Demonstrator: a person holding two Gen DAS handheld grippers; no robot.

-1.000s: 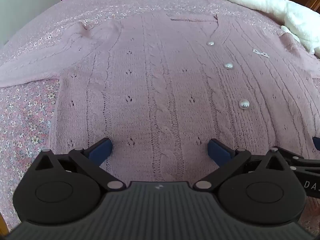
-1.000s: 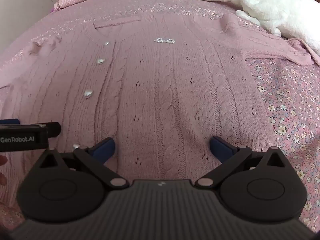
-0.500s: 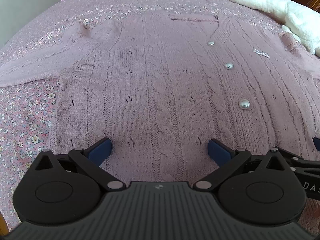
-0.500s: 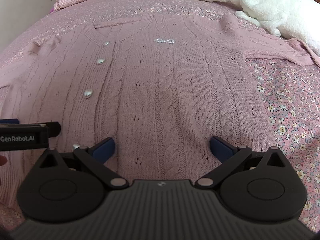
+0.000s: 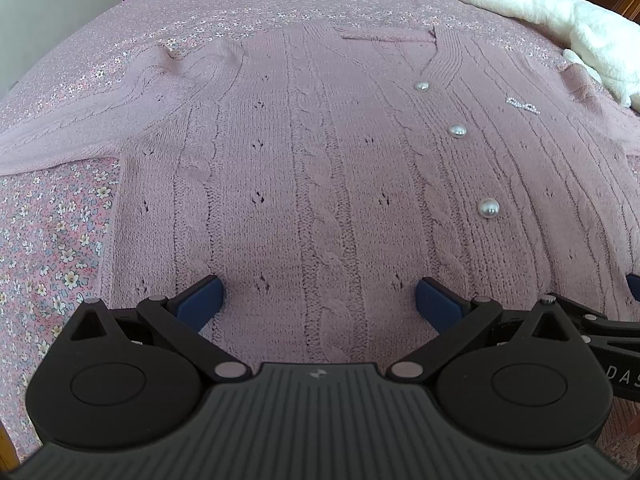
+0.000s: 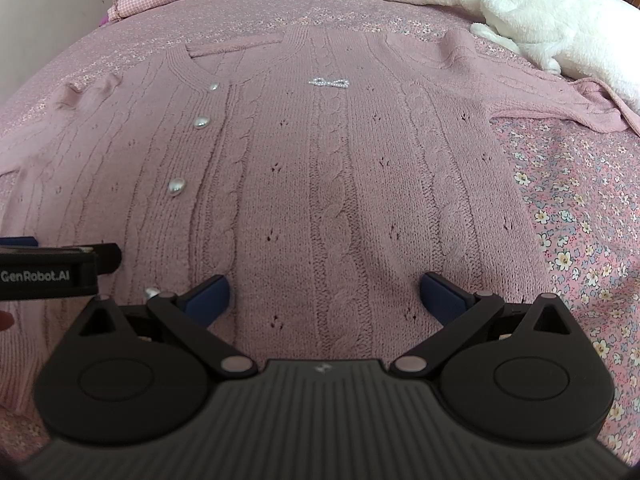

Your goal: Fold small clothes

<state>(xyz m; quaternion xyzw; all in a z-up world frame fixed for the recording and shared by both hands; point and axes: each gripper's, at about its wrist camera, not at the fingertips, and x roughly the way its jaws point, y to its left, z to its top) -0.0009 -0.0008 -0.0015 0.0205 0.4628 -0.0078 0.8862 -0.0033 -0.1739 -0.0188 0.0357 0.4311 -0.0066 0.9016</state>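
The cardigan (image 5: 320, 184) has its hem hidden in both views beneath the black tool bodies, so how its lower edge lies on the bed (image 5: 48, 240) cannot be told. Its left sleeve (image 5: 60, 140) runs off the left edge of the left wrist view, the cuff unseen. The plush goose (image 6: 520, 12) is cut off at the right edge of both views, only neck, beak and part of the body showing. The left tool (image 6: 16, 242) enters the right wrist view only as a side bar and one blue fingertip. A fingertip (image 6: 6, 322) barely shows at that edge
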